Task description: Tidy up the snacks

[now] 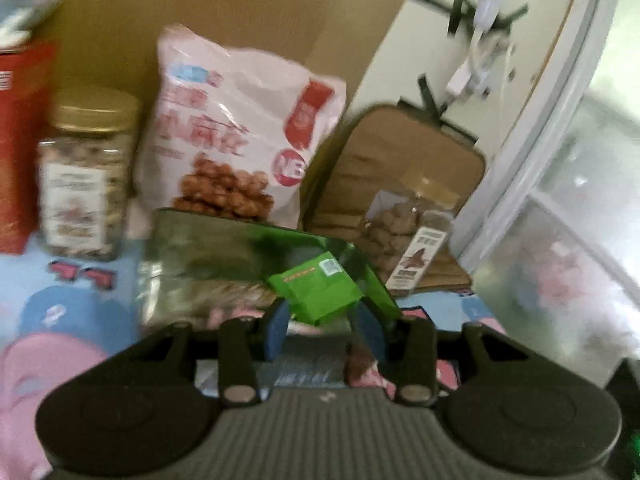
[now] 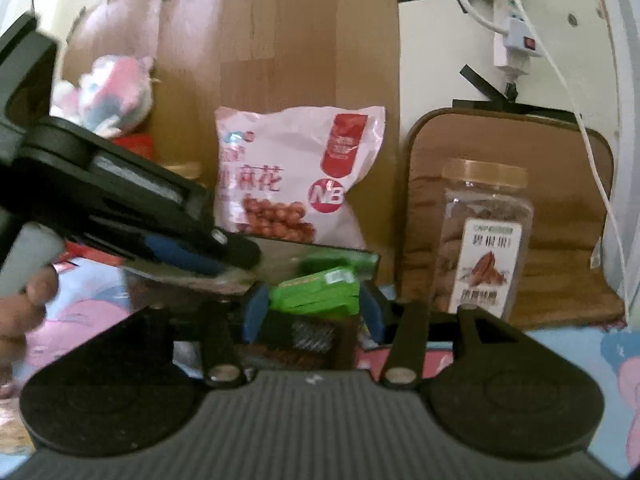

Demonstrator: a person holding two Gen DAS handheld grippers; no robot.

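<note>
- Left wrist view, blurred: your left gripper (image 1: 322,326) has its blue pads (image 1: 276,326) set narrow, one on each side of the green pack (image 1: 316,292). They look pressed to it, so I judge it clamped.
- The green pack sits at the near right corner of the foil bag (image 1: 208,256). You cannot tell whether it lies on the bag or is part of it.
- Right wrist view: your right gripper (image 2: 313,312) also frames the green pack between its pads. Contact is not clear, so you cannot tell whether it grips or only brackets the pack.
- In the same view the left gripper comes in from the left, across the foil bag's near edge.
- Row at the back: gold-lid jar (image 1: 86,176), pink bag (image 1: 240,128), then the nut jar (image 2: 484,240) against the cushion (image 2: 560,200).
- Step in hand, as judged: the green pack is being picked up, or passed between your grippers, and is not yet placed.
- Next move calls for one firm grip only. Check the right pads are seated before the left lets go.
- Then carry the pack clear of the foil bag and set it in line with the row, without knocking the nut jar.
</note>
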